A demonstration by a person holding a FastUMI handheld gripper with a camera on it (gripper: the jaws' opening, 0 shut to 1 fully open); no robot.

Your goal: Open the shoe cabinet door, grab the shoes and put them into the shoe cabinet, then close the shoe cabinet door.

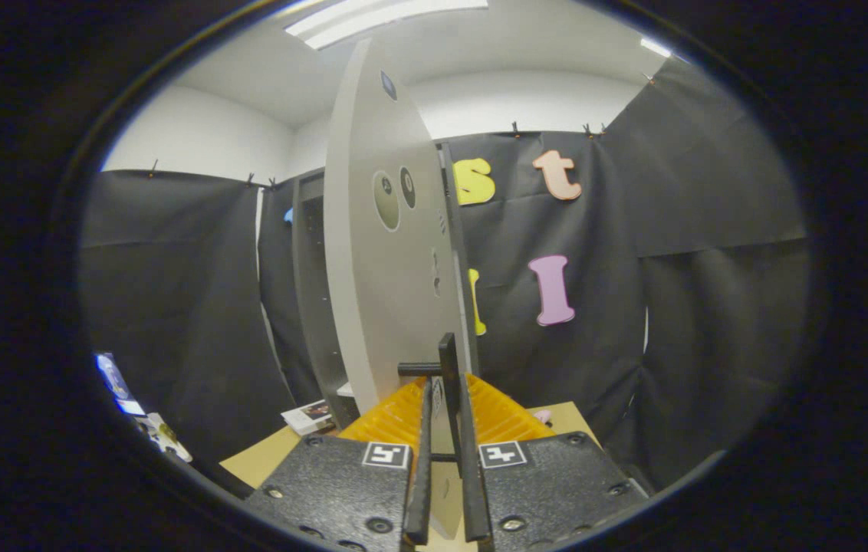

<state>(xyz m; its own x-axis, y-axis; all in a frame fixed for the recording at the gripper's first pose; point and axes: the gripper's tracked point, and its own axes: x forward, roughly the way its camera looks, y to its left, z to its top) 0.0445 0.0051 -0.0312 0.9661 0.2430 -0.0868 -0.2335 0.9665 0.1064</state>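
The shoe cabinet's pale grey door (pixel 388 276) stands swung open, seen nearly edge-on right ahead of me. Its black bar handle (pixel 451 360) runs down between my two orange fingers (pixel 396 420). My gripper (pixel 449 387) is shut on that handle, with both fingers pressed against the bar. The dark grey cabinet body (pixel 313 291) stands behind and to the left of the door, and its inside shows as a dark opening.
A tan tabletop (pixel 261 460) lies under the gripper. A small booklet (pixel 310 416) lies at the foot of the cabinet. A bit of something pink (pixel 543 416) peeks out beyond the right finger. Some printed cards (pixel 150 431) lie low at the far left.
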